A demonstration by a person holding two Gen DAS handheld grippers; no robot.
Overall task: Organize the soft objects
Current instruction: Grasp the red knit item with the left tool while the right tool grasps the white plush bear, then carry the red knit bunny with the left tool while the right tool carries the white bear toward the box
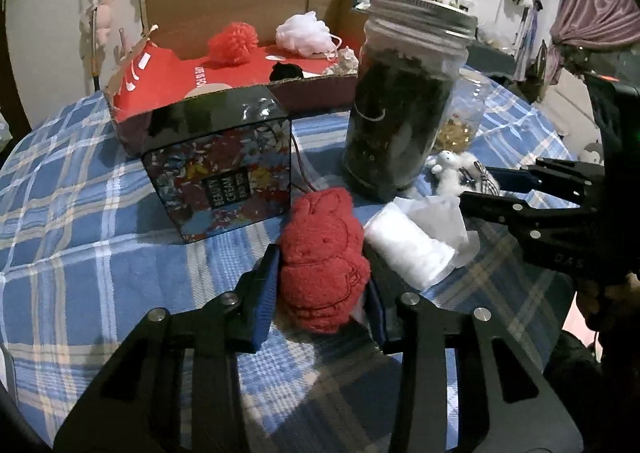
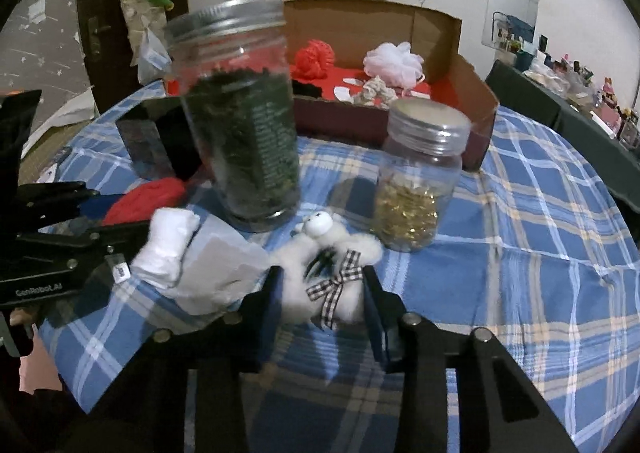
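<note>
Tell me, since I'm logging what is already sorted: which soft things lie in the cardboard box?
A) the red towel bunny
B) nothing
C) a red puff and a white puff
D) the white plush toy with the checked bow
C: the red puff and the white puff lie inside the cardboard box.

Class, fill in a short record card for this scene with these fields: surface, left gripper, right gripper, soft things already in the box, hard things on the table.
surface: blue checked cloth
left gripper: fingers on either side of a red plush toy
right gripper: fingers on either side of a white fluffy toy with a checked bow
soft things already in the box: red bath puff, white bath puff, both in the cardboard box
hard things on the table: tall jar, small jar, flowered box
</note>
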